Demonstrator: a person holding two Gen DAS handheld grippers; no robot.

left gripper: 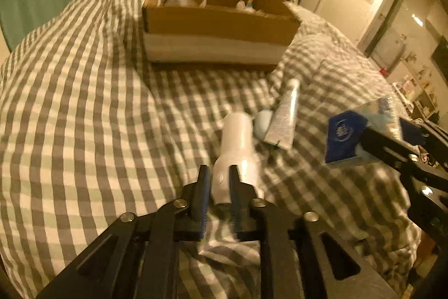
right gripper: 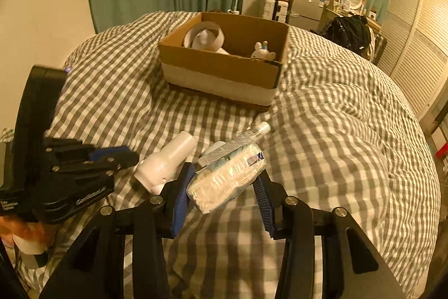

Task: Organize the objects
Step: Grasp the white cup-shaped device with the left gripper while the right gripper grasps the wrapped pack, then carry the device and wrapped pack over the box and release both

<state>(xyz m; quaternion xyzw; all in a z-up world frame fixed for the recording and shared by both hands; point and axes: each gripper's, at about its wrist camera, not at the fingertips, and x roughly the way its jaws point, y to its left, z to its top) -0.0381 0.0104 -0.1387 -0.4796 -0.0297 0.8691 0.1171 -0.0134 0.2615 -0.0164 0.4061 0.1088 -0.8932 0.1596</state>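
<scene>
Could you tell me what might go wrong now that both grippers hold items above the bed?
The left gripper pinches the white bottle only near its base, so the long neck could pivot or slip out. The right gripper squeezes a soft tissue pack, which may deform and slide. The two grippers are close together and could collide heading for the cardboard box.

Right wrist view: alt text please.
Right tongs grip a plastic-wrapped tissue pack above a checked duvet. Left tongs hold a white bottle; an open cardboard box sits beyond.
</scene>
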